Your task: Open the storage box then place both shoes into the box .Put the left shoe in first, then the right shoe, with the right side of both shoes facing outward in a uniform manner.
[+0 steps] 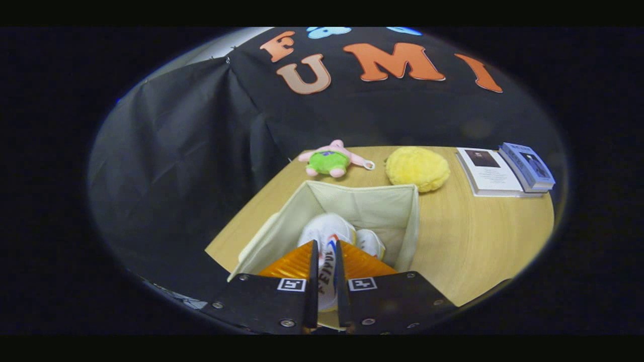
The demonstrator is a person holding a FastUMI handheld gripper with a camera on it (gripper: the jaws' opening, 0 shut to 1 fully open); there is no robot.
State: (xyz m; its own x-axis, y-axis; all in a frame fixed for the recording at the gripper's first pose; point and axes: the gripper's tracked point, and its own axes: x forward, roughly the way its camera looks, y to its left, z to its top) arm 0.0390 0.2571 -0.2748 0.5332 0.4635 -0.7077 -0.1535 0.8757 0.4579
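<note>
Claw [326,261] clenched on a white shoe [326,236] over the open storage box [402,211], probably a second shoe [371,242] beside it

Hand-held gripper [327,251] fingers nearly together.

One cream fabric storage box [387,208], open, holding what looks like two white shoes [327,232], the second [371,242] half hidden. One pink-and-green plush toy [329,160], one yellow fluffy cushion [417,168]. Two books [490,172] [528,166] on one wooden table [483,236]; one gripper [326,261], closed on a shoe.
</note>
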